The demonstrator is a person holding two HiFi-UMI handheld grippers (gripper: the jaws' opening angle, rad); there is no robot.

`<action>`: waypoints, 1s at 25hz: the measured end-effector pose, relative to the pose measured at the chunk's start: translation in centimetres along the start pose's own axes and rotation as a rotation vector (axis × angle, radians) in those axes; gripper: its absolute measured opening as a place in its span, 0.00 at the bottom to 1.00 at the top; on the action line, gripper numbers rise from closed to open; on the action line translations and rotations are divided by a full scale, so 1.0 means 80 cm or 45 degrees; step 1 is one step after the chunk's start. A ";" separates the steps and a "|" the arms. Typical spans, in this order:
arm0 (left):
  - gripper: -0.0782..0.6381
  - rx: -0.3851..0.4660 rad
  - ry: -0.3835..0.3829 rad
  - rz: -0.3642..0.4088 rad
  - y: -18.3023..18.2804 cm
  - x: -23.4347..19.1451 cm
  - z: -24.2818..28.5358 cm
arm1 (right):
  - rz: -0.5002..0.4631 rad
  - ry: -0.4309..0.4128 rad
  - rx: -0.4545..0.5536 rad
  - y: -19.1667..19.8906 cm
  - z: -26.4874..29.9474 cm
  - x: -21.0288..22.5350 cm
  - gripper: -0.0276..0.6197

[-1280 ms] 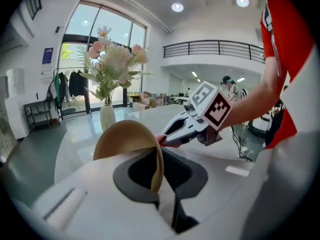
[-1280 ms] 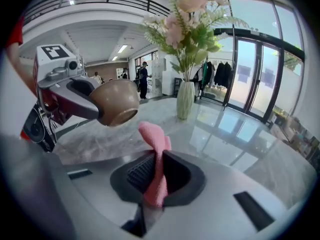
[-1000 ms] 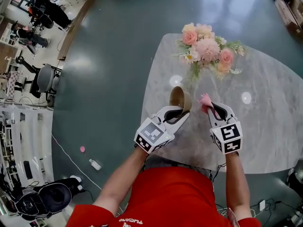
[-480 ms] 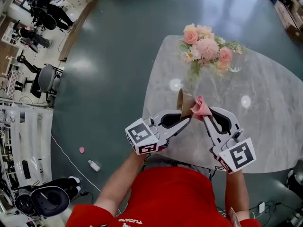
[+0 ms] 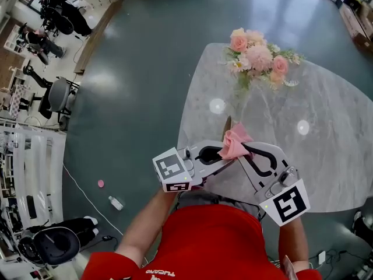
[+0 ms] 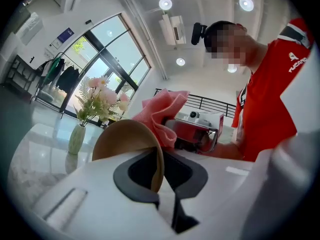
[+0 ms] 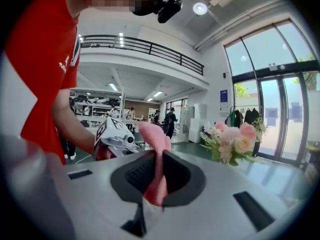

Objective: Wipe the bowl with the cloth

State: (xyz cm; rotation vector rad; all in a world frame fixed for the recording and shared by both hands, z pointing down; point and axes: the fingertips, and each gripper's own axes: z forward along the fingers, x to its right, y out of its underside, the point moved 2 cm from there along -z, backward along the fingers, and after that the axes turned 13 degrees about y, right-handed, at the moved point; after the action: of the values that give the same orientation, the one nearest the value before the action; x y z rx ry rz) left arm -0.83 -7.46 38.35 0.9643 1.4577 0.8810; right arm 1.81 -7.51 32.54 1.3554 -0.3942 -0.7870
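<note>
The left gripper (image 6: 159, 180) is clamped on the brown bowl's (image 6: 124, 140) rim. The right gripper (image 7: 152, 181) pinches the pink cloth (image 7: 156, 136), which touches the bowl.

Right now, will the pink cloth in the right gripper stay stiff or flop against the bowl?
Likely floppy: the cloth bunches in soft folds above the right gripper pinching it. Probably light, since one pinch holds it up. It should mould to the bowl in the left gripper.

Soft cloth (image 5: 235, 143), matt bowl (image 6: 122, 140), glossy marble table (image 5: 329, 150)
</note>
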 end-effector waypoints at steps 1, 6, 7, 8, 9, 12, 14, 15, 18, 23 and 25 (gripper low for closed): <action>0.14 -0.001 0.013 0.002 0.000 0.004 0.000 | -0.020 0.003 -0.006 0.000 0.002 -0.001 0.08; 0.14 -0.001 0.092 0.006 -0.004 0.020 -0.003 | 0.034 0.074 -0.064 0.010 0.011 0.021 0.08; 0.14 0.000 0.105 0.007 -0.005 0.022 -0.004 | 0.057 0.083 -0.066 0.011 0.014 0.028 0.08; 0.14 0.001 0.114 0.009 -0.006 0.024 -0.005 | 0.066 0.083 -0.064 0.010 0.015 0.033 0.08; 0.14 0.001 0.117 0.012 -0.007 0.025 -0.006 | 0.058 0.073 -0.055 0.006 0.015 0.034 0.08; 0.14 -0.002 0.115 0.023 -0.010 0.027 -0.008 | 0.008 0.001 -0.029 -0.010 0.009 0.017 0.08; 0.14 -0.002 0.127 0.029 -0.013 0.029 -0.009 | 0.005 -0.026 -0.042 -0.013 0.006 0.007 0.08; 0.14 -0.003 0.138 0.032 -0.015 0.030 -0.009 | 0.024 -0.022 -0.053 -0.013 0.006 0.008 0.08; 0.14 -0.013 0.196 0.037 -0.020 0.039 -0.009 | 0.123 0.010 -0.068 -0.007 0.010 0.028 0.08; 0.14 -0.030 0.253 0.045 -0.024 0.048 -0.011 | 0.176 -0.048 -0.059 -0.005 0.009 0.043 0.08; 0.14 -0.038 0.268 0.044 -0.026 0.049 -0.011 | 0.170 -0.116 -0.031 -0.017 0.004 0.035 0.08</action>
State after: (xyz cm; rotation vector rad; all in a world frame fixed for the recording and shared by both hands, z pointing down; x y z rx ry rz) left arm -2.04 -4.71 35.00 0.8980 1.6044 1.0519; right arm 3.17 -9.73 30.81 1.2600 -0.5395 -0.7419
